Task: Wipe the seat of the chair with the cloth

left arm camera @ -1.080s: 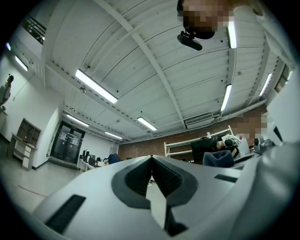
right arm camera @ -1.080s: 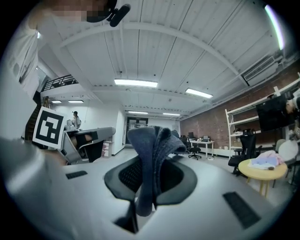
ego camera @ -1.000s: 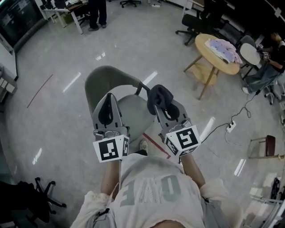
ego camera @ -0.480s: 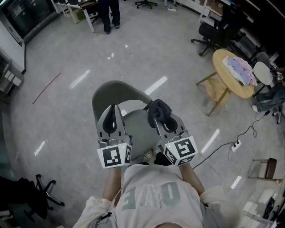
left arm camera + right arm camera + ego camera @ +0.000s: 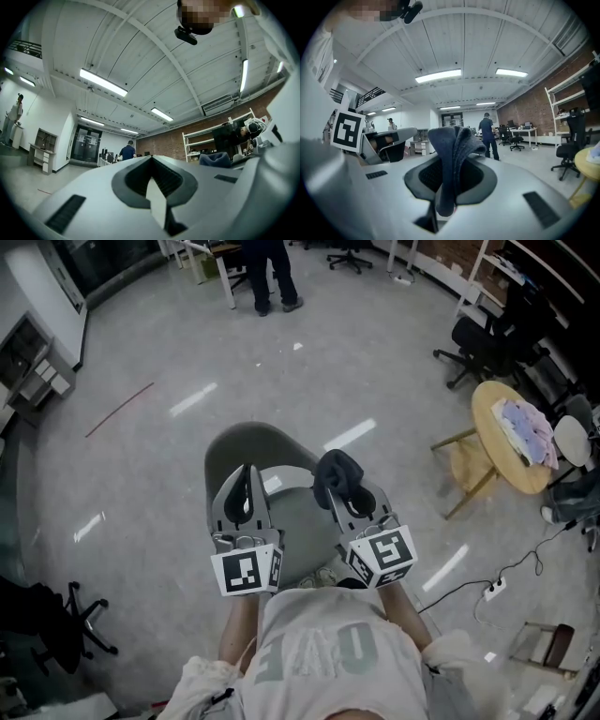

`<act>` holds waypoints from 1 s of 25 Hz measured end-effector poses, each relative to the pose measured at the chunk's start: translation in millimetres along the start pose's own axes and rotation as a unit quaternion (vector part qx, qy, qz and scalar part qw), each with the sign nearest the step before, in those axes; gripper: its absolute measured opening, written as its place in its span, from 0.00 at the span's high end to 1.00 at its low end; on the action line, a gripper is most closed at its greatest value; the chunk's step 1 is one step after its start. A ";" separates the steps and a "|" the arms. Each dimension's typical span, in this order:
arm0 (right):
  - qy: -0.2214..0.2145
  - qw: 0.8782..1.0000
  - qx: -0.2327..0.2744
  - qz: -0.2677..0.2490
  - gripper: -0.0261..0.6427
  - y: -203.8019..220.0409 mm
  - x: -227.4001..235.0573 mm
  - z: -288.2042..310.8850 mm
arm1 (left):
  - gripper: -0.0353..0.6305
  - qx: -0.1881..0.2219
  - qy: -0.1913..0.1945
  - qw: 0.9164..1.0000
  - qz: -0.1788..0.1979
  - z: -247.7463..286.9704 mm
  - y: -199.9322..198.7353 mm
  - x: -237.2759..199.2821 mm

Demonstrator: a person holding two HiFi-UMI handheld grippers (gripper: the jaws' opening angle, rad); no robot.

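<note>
A grey-green chair (image 5: 246, 445) with a rounded back stands right below me; its seat (image 5: 302, 521) shows between the two grippers. My right gripper (image 5: 339, 476) is shut on a dark blue-grey cloth (image 5: 337, 469), which bunches up out of the jaws (image 5: 451, 154) above the seat's right side. My left gripper (image 5: 245, 486) is shut with nothing in it, held above the seat's left side. Both grippers point up and away from the seat, so their own views show ceiling and room, not the chair.
A round wooden table (image 5: 504, 439) with folded cloths stands at the right. Black office chairs (image 5: 487, 341) and shelves line the far right. A person (image 5: 272, 273) stands at desks at the top. A cable and power strip (image 5: 491, 591) lie on the floor at the lower right.
My view has shifted, so the chair and table sit further right and down the frame. Both grippers keep their pose above the seat, the cloth still held in the right one.
</note>
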State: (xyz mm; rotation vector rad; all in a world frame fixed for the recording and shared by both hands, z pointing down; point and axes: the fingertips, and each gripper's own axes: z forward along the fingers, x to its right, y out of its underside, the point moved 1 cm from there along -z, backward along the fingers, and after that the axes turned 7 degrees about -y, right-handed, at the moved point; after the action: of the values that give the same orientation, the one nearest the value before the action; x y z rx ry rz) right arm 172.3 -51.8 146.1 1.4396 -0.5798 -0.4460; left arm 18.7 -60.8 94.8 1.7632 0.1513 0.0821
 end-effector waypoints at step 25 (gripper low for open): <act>-0.257 0.961 -0.102 0.009 0.88 177.8 -82.2 169.7 | 0.92 -0.056 -0.188 0.980 0.008 -49.3 191.8 -142.8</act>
State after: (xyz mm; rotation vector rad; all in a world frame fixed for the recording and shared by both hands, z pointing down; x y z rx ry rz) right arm -7.1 -119.1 320.5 1.1178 -0.9326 -0.8524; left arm -118.5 -70.6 296.5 1.6354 -0.1410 -0.2274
